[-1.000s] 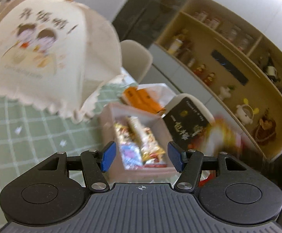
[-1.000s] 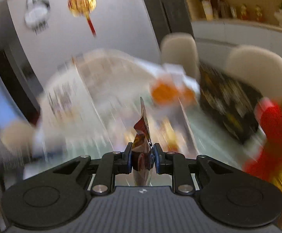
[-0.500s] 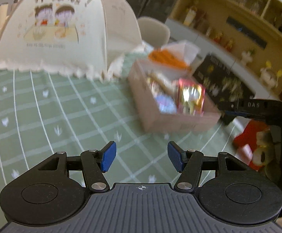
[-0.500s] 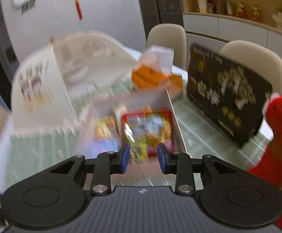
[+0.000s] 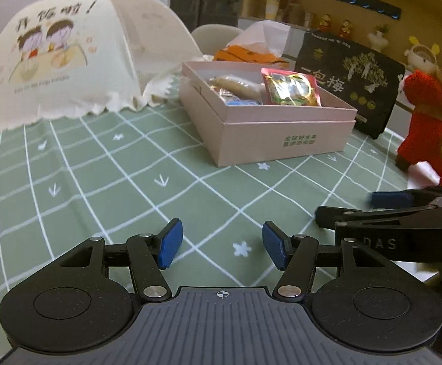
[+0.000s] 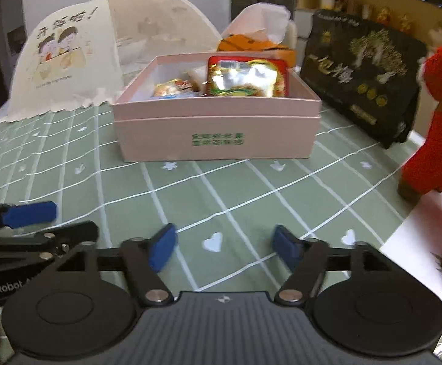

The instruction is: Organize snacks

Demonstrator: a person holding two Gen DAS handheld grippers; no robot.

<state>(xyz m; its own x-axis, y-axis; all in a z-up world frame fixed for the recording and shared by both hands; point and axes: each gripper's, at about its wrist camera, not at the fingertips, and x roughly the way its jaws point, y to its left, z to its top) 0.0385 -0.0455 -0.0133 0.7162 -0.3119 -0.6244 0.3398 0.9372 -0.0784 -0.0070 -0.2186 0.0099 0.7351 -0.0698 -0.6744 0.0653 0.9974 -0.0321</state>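
A pink snack box point(image 5: 282, 133) point(image 6: 215, 133) stands on the green checked tablecloth point(image 5: 105, 170). Several wrapped snacks lie in it. A red foil packet point(image 5: 291, 89) point(image 6: 247, 76) leans on top at its right side. My left gripper point(image 5: 221, 248) is open and empty, low over the cloth in front of the box. My right gripper point(image 6: 224, 245) is open and empty, beside the left one and also short of the box. Each gripper shows at the edge of the other's view.
A cream mesh food cover point(image 5: 59, 51) point(image 6: 78, 51) stands at the back left. An orange tissue pack point(image 5: 251, 51) sits behind the box. A black gift bag point(image 5: 352, 82) point(image 6: 364, 73) and a red plush toy point(image 5: 428, 121) point(image 6: 440, 133) stand at the right.
My right gripper let go of the red foil packet, which now lies in the box, and drew back with its jaws wide. My left gripper drew back and down towards the cloth.
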